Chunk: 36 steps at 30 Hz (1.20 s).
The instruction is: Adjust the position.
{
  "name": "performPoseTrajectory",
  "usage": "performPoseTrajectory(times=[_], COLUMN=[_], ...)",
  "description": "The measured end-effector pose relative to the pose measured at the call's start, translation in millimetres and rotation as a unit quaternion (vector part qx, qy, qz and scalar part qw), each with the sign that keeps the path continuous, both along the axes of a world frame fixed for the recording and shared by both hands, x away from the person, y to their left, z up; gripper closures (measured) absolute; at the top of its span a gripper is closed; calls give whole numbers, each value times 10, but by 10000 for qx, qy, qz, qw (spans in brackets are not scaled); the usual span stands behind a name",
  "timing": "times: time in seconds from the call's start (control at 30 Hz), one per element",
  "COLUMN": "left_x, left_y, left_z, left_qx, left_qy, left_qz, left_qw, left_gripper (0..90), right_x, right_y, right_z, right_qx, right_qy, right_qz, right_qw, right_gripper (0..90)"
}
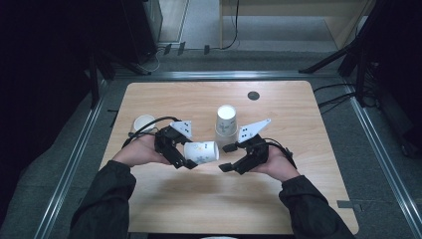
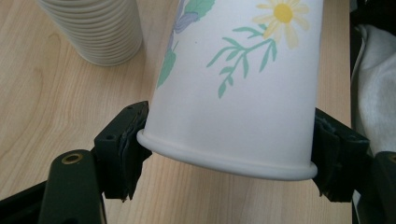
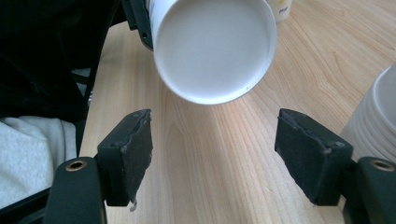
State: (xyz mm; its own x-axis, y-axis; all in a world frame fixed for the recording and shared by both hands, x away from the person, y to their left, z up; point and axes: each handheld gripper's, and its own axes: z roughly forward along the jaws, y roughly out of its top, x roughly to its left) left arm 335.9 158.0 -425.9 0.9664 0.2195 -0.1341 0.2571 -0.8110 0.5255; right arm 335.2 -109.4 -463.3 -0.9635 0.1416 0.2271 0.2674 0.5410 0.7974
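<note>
A white paper cup with a flower print (image 1: 203,152) lies level above the wooden table (image 1: 199,204). My left gripper (image 1: 191,153) is shut on it at the rim end. In the left gripper view both pads (image 2: 133,140) press the flowered cup (image 2: 238,79) just above its rolled rim, with my left gripper (image 2: 229,154) around it. The cup's closed base (image 3: 215,46) faces my right gripper (image 3: 212,149), which is open with nothing between its pads (image 3: 135,149). My right gripper (image 1: 227,157) sits just right of the cup, apart from it.
An upside-down stack of paper cups (image 1: 226,122) stands behind the grippers, also seen as ribbed cups (image 2: 98,28) and at the edge (image 3: 378,116). A single cup (image 1: 144,123) sits at the left. A small black disc (image 1: 253,95) lies far back.
</note>
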Motion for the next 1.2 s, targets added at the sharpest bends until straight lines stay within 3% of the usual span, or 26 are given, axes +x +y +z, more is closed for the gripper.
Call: performPoseTrajectory(times=[0.2,0.23,0.5,1.2], left_x=[38,43,25,-4], left_y=[-117,-133,-275,-382], left_z=[-18,-27,-156,-235], left_qx=[469,542,915,982], left_qy=[-28,61,37,122], left_qz=[-74,-91,-204,-281], left_qw=[9989,9985,9956,9947], left_gripper=[238,238,238,239], right_x=[9,15,32,5], right_y=[7,7,24,238], right_z=[-3,-7,-46,-187], right_qx=[-47,-58,-154,-350], right_qy=[-59,-67,-45,-44], right_qz=[-53,-64,-102,128], right_qw=[10000,9999,9998,9993], right_gripper=[272,272,273,270])
